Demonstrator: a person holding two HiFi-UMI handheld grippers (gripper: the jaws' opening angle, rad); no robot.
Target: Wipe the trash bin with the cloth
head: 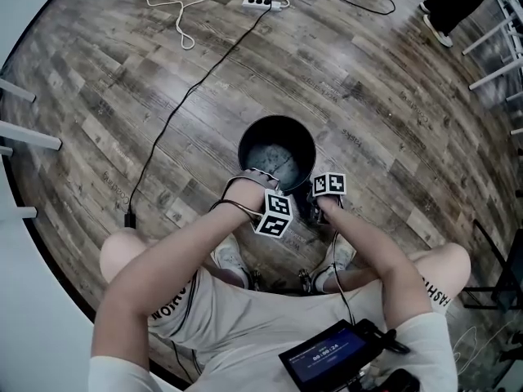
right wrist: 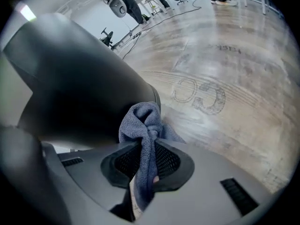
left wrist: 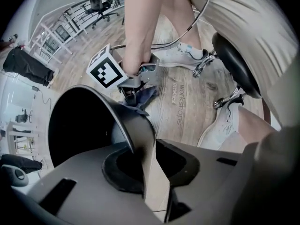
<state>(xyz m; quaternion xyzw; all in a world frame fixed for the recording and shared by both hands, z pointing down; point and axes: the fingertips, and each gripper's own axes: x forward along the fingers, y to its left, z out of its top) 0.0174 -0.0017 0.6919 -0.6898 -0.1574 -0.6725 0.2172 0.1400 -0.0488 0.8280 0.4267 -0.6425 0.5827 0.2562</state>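
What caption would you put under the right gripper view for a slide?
Right tongs clamp a blue-grey cloth at the dark trash bin's outer wall, wooden floor beyond.

The wood-plank floor (head: 392, 96) carries the upright black trash bin (head: 276, 119), a white power strip (head: 263, 2), trailing cables (head: 189, 96), and the person's shoes (head: 231, 260).

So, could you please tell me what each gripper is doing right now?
Left gripper: slightly open, with the rim of the bin between its jaws.
Right gripper: closed on the cloth.
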